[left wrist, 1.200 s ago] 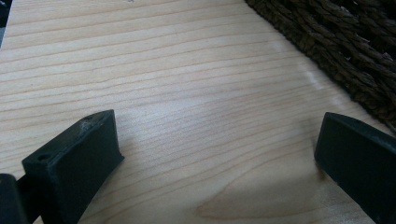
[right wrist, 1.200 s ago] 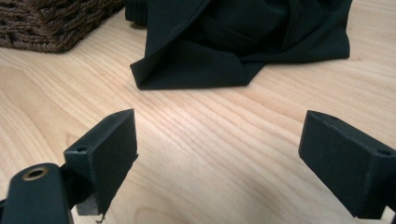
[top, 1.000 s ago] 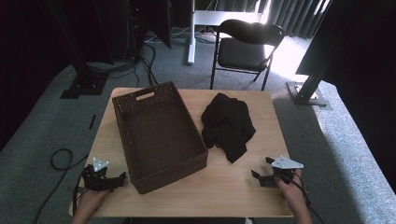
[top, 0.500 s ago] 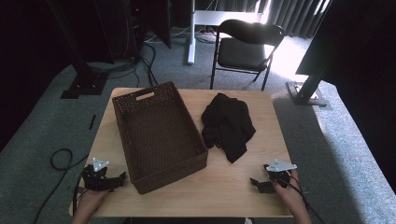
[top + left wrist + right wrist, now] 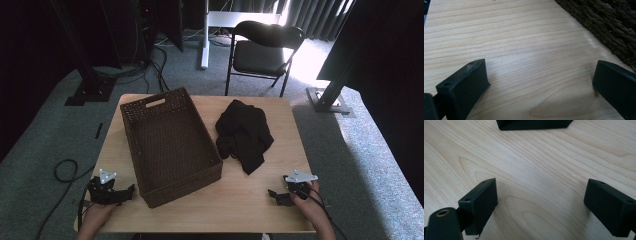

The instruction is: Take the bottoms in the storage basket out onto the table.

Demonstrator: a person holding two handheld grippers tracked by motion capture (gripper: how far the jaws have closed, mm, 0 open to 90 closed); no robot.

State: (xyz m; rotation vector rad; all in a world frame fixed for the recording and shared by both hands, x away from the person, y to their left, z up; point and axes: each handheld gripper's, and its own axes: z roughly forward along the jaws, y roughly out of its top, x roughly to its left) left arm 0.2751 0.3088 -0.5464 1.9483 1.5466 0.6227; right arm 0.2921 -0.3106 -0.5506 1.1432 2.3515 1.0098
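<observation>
- The high view looks forward and down from above the person's side, taking in the whole surface [image 5: 250, 200] with the wicker basket [image 5: 170, 145] at its middle.
- The left gripper view sits very close over the wood, basket weave [image 5: 609, 27] at upper right.
- The right gripper view skims the same wood, close, away from the basket.

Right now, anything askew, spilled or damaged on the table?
Nothing damaged or spilled. The wicker basket sits empty and turned at an angle to the table edges. The black cloth lies crumpled beside it, not folded. Both hand-held grippers, left and right, rest open on bare wood.
</observation>
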